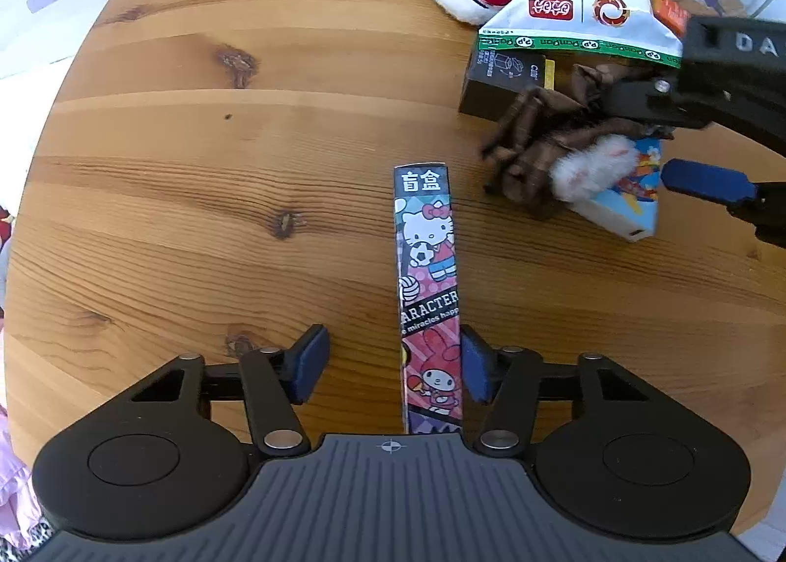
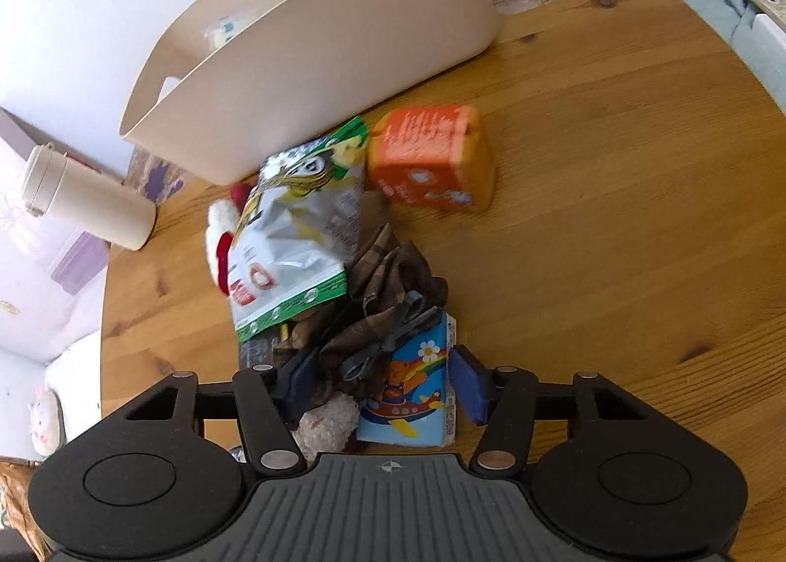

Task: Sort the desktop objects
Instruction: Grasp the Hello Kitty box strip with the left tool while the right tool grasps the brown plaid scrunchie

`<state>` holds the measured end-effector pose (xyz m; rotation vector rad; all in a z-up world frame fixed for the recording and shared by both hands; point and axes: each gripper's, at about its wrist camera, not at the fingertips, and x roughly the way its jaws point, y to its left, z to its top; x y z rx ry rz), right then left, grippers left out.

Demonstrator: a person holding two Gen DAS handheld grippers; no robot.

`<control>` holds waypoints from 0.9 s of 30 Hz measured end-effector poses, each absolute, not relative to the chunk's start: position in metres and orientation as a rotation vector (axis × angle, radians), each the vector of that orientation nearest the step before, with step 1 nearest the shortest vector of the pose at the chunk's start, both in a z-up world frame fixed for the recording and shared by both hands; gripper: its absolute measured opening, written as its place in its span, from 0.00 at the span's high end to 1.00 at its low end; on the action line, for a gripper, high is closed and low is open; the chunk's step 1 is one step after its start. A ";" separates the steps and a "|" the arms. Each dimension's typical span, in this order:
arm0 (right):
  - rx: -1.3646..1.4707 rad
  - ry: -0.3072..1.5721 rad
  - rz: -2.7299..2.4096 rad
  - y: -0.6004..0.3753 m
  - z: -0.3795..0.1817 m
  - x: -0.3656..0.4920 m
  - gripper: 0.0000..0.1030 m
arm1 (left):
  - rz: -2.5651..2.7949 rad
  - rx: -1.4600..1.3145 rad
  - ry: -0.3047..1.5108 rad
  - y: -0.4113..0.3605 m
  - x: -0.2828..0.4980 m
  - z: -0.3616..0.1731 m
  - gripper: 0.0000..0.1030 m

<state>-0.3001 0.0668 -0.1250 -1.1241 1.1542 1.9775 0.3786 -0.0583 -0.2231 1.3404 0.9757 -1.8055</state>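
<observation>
The left hand-held gripper [image 1: 393, 365] points steeply down at the desk [image 1: 196, 169], and the thing it deals with is the tall, narrow blind box [image 1: 427, 296] printed with cartoon characters. The box's long axis runs straight away from the gripper, in line with its fingers, so the jaws straddle its narrow width. It does not sit centred: it lies against the right-hand pad [image 1: 474, 370], touching or all but touching it, while the other pad [image 1: 309, 363] stands well clear with bare wood between. The jaws are apart and clamp nothing yet; closing them should carry the free pad across to the box. This box stands out in the open middle of the desk, apart from the heap nearer the far right edge.

The right hand-held gripper [image 2: 378, 385] hangs over that heap, jaws also apart, straddling a brown checked cloth [image 2: 388, 316], a fluffy cream toy [image 2: 326, 424] and a small carton with a bear and rainbow [image 2: 412, 390]. Whether its pads press on any of these I cannot tell (the cloth hides one pad). Beyond lie a snack bag [image 2: 290, 247], an orange carton [image 2: 427, 154] and a beige bin [image 2: 319, 66] toward the far edge.
</observation>
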 end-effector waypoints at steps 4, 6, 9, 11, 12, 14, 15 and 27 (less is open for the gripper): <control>-1.100 1.132 2.016 0.071 -0.119 -0.308 0.30 | -1.809 1.343 0.975 -0.058 0.381 -0.223 0.45; -1.091 1.073 2.063 0.068 -0.113 -0.316 0.26 | -1.797 1.336 0.985 -0.059 0.384 -0.224 0.45; -1.133 1.027 2.072 0.063 -0.115 -0.329 0.28 | -1.771 1.316 0.999 -0.064 0.392 -0.225 0.45; -1.156 1.031 2.038 0.063 -0.123 -0.332 0.32 | -1.759 1.309 1.009 -0.068 0.397 -0.226 0.45; -1.148 1.024 2.036 0.062 -0.124 -0.331 0.37 | -1.756 1.309 1.011 -0.070 0.398 -0.226 0.45; -1.145 0.985 2.048 0.062 -0.124 -0.332 0.47 | -1.752 1.308 1.013 -0.073 0.400 -0.227 0.45; -1.150 0.972 2.057 0.062 -0.124 -0.333 0.51 | -1.749 1.306 1.017 -0.074 0.402 -0.227 0.45; -1.153 0.988 2.110 0.061 -0.115 -0.310 0.73 | -1.815 1.297 0.996 -0.065 0.414 -0.229 0.78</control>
